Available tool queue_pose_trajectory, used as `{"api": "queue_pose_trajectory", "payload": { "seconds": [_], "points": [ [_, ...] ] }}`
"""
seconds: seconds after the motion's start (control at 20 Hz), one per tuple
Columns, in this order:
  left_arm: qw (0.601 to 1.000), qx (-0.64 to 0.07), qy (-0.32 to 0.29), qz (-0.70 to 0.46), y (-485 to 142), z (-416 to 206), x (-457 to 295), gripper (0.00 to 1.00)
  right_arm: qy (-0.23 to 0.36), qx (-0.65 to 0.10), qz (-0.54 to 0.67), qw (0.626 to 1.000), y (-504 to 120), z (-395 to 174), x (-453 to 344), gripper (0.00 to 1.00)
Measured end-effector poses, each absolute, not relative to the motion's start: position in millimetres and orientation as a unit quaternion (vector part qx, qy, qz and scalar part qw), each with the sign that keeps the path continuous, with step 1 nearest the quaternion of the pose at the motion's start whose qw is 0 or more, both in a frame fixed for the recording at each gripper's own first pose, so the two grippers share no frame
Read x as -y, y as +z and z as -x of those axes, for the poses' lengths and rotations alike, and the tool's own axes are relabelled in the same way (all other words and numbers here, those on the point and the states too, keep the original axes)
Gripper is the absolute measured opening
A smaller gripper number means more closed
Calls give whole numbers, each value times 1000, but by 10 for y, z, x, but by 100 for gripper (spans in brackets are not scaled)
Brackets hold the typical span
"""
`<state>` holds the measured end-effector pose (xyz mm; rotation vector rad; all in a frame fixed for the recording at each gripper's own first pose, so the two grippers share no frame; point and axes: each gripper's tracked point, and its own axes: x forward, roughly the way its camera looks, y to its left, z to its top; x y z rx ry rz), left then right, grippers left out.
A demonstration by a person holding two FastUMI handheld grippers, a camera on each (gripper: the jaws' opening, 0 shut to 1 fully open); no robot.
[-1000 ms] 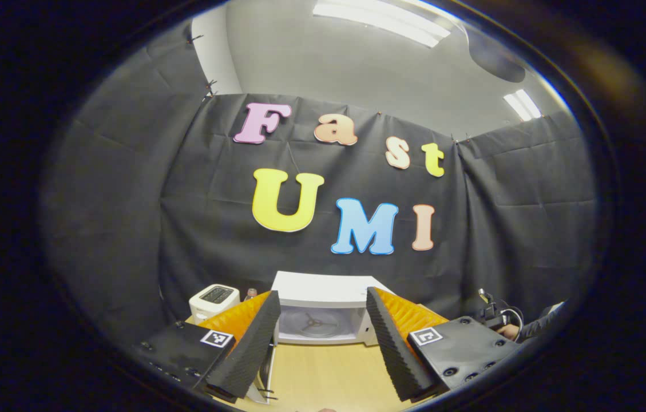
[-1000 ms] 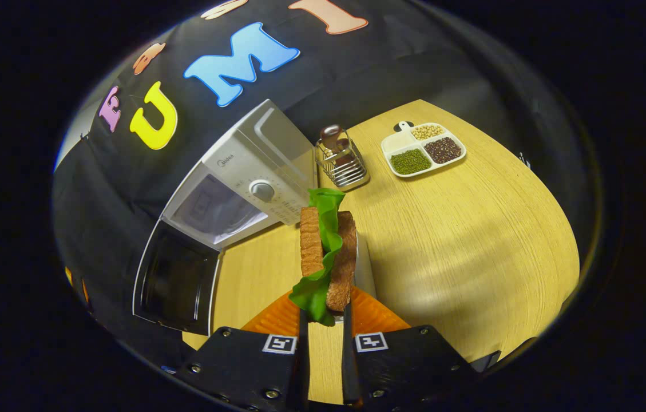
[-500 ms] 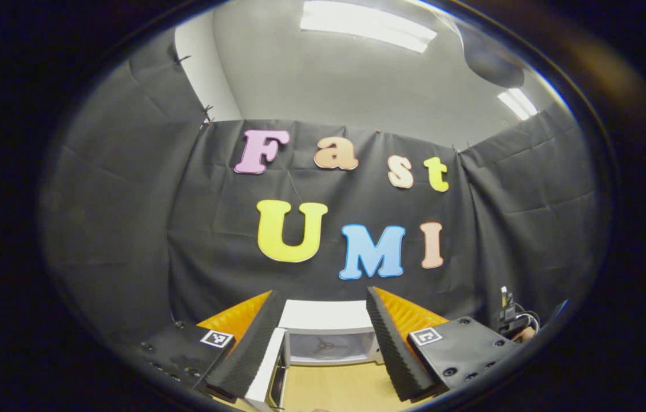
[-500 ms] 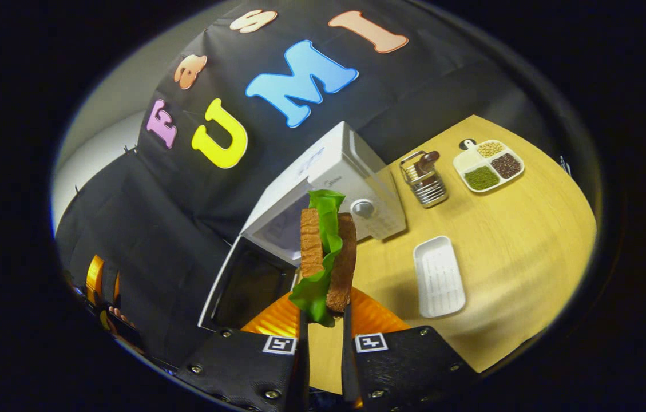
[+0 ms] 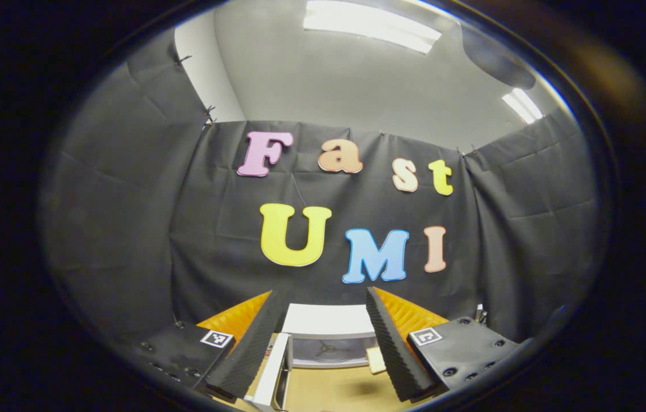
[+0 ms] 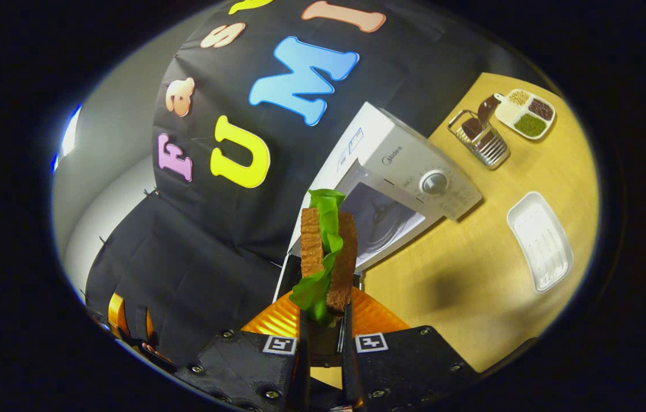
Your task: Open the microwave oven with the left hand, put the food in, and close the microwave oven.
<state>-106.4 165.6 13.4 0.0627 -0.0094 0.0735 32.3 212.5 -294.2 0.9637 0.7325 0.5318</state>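
Carrying a soft brown-bread sandwich with green lettuce (image 6: pixel 325 252) toward the open white microwave oven (image 6: pixel 408 171).
My right jaws are pinching its lower end lightly, since it is squashing easily; my left jaws are hanging spread.

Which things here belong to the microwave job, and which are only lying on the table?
Job: sandwich in the right gripper; microwave, door open; left gripper.
Lying about: white tray; divided dish; wire rack.

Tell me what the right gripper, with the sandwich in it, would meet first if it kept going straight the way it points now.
Most likely the open microwave: the sandwich held by the right gripper lines up with the left edge of its cavity, near the door hinge. Depth is unclear, so it might clip the frame rather than enter cleanly.
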Motion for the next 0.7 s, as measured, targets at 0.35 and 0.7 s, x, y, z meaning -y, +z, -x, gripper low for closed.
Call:
{"api": "queue_pose_trajectory", "payload": {
  "seconds": [0.35, 0.7],
  "points": [
    [998, -12, 48, -43, 64, 1048, -1759, 94, 185, -339, -508, 770, -3416, -719, -2584, 23],
    [996, -37, 76, -27, -106, 1034, -2013, 96, 129, -297, -560, 763, -3653, -1311, -2903, 23]
  ]
}}
